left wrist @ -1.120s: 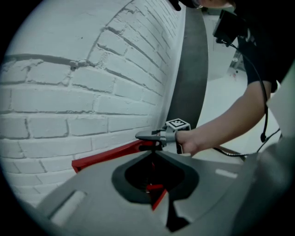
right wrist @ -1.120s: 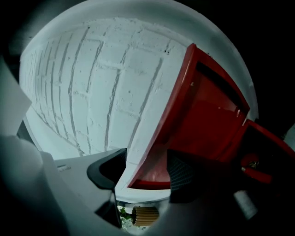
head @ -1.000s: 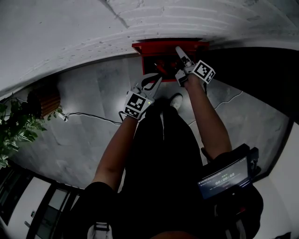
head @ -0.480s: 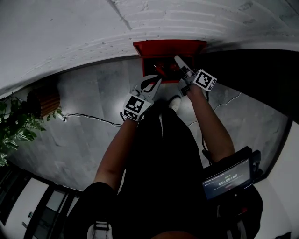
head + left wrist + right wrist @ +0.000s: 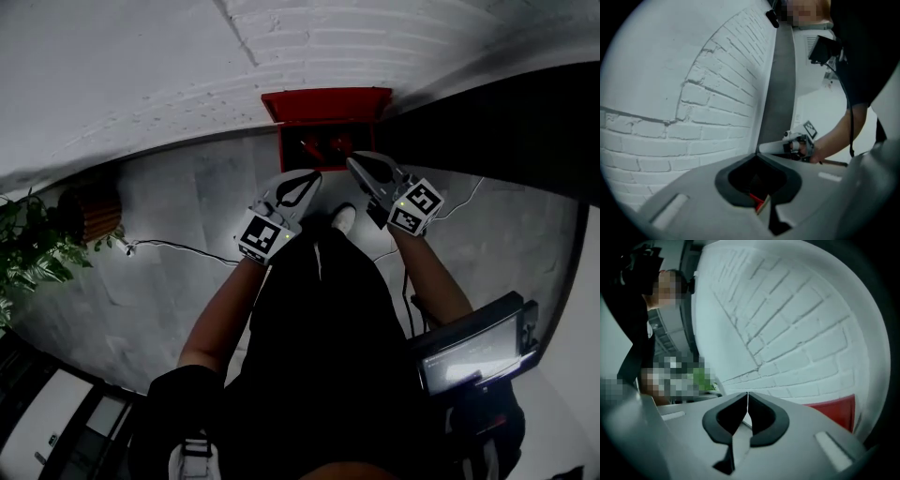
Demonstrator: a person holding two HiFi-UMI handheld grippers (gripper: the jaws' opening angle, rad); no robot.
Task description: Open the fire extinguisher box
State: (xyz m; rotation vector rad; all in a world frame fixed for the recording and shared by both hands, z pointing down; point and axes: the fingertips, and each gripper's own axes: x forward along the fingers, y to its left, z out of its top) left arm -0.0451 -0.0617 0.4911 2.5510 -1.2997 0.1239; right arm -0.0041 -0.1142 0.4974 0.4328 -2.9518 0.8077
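The red fire extinguisher box [image 5: 323, 101] stands on the floor against the white brick wall. Its top is open and red extinguisher tops [image 5: 319, 145] show inside. My left gripper [image 5: 316, 177] hovers just in front of the box, jaws shut and empty; its tips meet in the left gripper view [image 5: 757, 153]. My right gripper [image 5: 352, 161] is beside it to the right, near the box's front edge. Its jaws are closing fully together with nothing between them [image 5: 748, 393]. A red corner of the box [image 5: 834, 411] shows in the right gripper view.
The white brick wall [image 5: 187, 56] runs behind the box. A potted plant [image 5: 28, 253] and a wooden object [image 5: 89, 206] stand at the left, and a cable [image 5: 178, 246] lies across the grey floor. A screen device [image 5: 478, 352] hangs at the person's right side.
The right gripper has drawn back from inside the box towards the person and its jaws have gone from open to shut. The left gripper has barely moved.
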